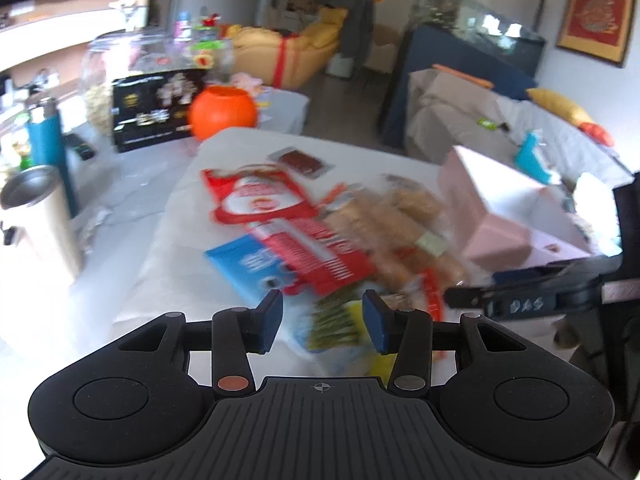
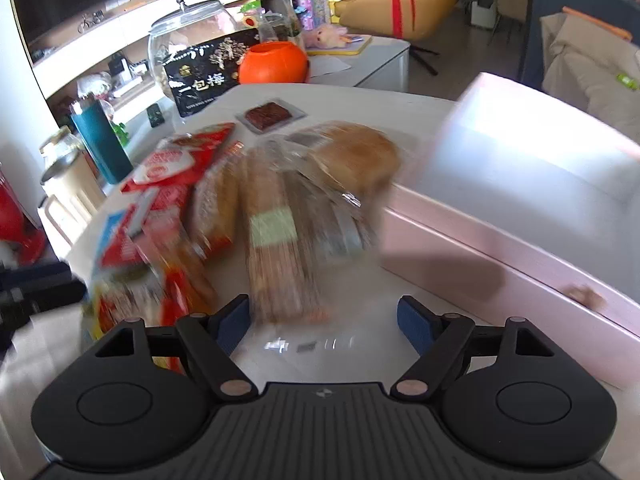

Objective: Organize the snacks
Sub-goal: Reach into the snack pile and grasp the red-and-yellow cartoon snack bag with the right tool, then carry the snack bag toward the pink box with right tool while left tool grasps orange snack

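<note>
A heap of snacks lies on the white table (image 1: 160,240): a red packet (image 1: 260,200), a blue packet (image 1: 248,260), clear-wrapped bread loaves (image 2: 280,208) and a small dark-red square packet (image 2: 268,114). My left gripper (image 1: 324,320) is open above the near end of the heap. A blurred green and yellow packet (image 1: 336,320) shows between its blue pads, which do not press on it. My right gripper (image 2: 324,322) stands open around the clear wrapper end of a bread loaf. An open pink box (image 2: 520,200) sits right of the heap.
Behind the snacks stand an orange bowl (image 2: 274,62), a black printed box (image 2: 208,76) and a glass jar (image 2: 188,28). A teal bottle (image 1: 44,136) and a steel cup (image 1: 36,216) stand at the left. The right gripper's body (image 1: 520,300) reaches in beside the pink box.
</note>
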`<state>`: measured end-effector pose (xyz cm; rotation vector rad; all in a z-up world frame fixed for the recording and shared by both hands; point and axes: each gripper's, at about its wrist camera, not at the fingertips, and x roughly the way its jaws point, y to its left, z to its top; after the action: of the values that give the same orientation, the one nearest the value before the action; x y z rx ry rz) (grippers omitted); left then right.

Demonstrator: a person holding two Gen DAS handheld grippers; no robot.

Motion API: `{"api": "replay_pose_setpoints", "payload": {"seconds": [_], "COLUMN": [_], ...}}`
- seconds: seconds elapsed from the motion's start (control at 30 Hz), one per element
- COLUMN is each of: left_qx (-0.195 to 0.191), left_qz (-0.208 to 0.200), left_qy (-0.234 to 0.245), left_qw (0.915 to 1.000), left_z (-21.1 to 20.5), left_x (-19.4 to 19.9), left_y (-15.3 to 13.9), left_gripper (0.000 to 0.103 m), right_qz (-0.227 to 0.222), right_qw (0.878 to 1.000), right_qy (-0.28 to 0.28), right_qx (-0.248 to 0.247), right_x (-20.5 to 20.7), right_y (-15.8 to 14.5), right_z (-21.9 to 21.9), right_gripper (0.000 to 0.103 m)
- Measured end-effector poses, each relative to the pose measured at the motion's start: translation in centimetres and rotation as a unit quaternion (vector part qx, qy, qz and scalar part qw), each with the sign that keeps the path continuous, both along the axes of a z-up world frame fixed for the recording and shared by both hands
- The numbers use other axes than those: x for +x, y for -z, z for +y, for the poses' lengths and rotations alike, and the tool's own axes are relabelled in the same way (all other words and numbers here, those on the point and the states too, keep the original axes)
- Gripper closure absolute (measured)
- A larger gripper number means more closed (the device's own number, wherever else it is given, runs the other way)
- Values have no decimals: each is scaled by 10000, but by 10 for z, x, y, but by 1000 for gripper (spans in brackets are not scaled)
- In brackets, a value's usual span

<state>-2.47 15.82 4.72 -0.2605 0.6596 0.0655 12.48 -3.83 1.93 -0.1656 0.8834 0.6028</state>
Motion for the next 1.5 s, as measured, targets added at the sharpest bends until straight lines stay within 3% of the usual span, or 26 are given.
{"api": "replay_pose_setpoints", "payload": {"seconds": [0.13, 0.3, 0.4, 0.57, 0.67, 0.73, 0.77, 0.93, 1.13, 1.3, 1.4, 1.5], "left_qx": [-133, 216, 407, 390, 426, 450, 456, 427, 268, 301, 321, 177], "left_qz": [-31, 90, 116, 58, 86, 95, 107, 120, -61, -35, 100, 70], "left_qy": [256, -340, -513, -582, -531, -475, -453, -282, 18, 196, 332, 796], "left_qw": [9996, 9991, 9978, 9975, 9976, 9978, 9979, 9986, 9996, 9993, 9989, 9966], "left_z": [-11, -3, 2, 8, 6, 3, 2, -7, -18, -28, -35, -47], "left_x": [11, 13, 11, 10, 12, 13, 14, 21, 31, 54, 62, 55], "left_y": [-3, 0, -1, -6, -6, -6, -5, -2, -3, 2, 8, 8], "left_gripper": [54, 54, 54, 54, 54, 54, 54, 54, 54, 54, 56, 57], "right_qz": [-79, -89, 20, 41, -86, -130, -87, -20, 8, 12, -292, -559], "right_qw": [9999, 9994, 9981, 9955, 9945, 9951, 9952, 9977, 9999, 9980, 9958, 9930], "right_qy": [112, -103, -455, -830, -1022, -983, -976, -663, -42, 582, 872, 1024], "right_qx": [-20, 304, 412, 464, 207, 31, 71, 158, 138, 227, 8, -172], "right_x": [-9, -34, -52, -68, -72, -72, -71, -64, -65, -65, -66, -66], "right_y": [-3, -17, -17, -14, -7, -4, -3, -7, -7, -3, 3, 8], "right_z": [-19, -27, -12, 34, 59, 62, 57, 16, -53, -101, -114, -118], "right_gripper": [23, 20, 17, 13, 14, 20, 26, 32, 33, 25, 17, 14]}}
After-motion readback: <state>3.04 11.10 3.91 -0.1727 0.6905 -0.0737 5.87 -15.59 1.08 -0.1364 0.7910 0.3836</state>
